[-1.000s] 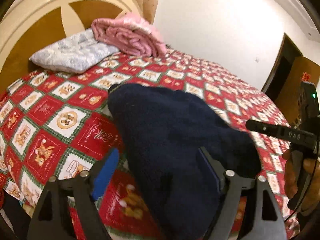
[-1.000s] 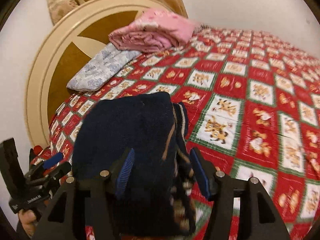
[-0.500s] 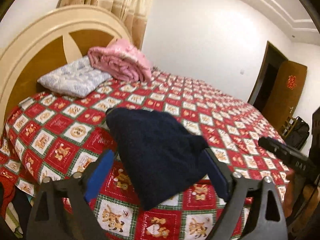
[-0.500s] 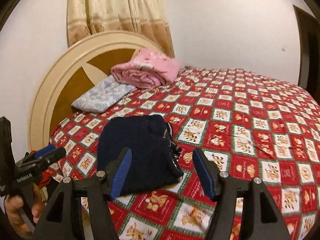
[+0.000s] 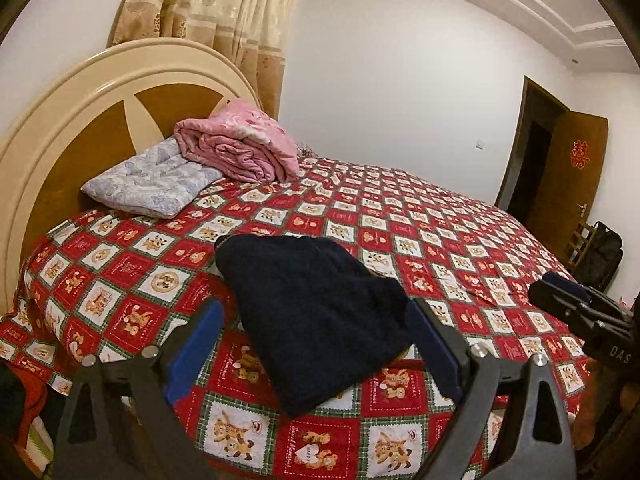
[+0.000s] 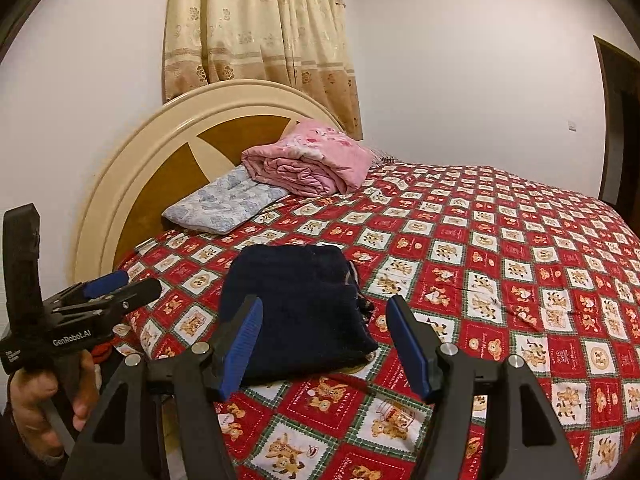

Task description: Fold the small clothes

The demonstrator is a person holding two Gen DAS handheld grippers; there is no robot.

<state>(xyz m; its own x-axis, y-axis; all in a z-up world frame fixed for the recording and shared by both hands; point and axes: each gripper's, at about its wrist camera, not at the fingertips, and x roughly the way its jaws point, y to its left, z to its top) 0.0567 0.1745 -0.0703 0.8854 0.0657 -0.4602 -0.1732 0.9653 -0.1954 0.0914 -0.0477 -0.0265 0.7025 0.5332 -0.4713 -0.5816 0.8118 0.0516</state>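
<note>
A folded dark navy garment [image 5: 316,312] lies on the red patterned bedspread [image 5: 460,240] near the bed's front corner; in the right wrist view it [image 6: 296,312] shows a striped edge on its right side. My left gripper [image 5: 316,348] is open and empty, held back from the garment and above the bed edge. My right gripper [image 6: 326,344] is open and empty, also drawn back from the garment. The left gripper shows at the left of the right wrist view [image 6: 108,292]; the right gripper's body shows at the right of the left wrist view [image 5: 580,312].
A blue-white pillow [image 5: 152,184] and a folded pink blanket [image 5: 240,144] lie by the round headboard [image 5: 60,128]. A curtain [image 6: 260,32] hangs behind. A wooden door [image 5: 568,176] and a black bag [image 5: 604,252] stand at the right. Clothes hang off the bed's left corner [image 5: 24,400].
Both grippers have pulled back and up from the navy garment, which now lies folded on the bed. Both stay open.
</note>
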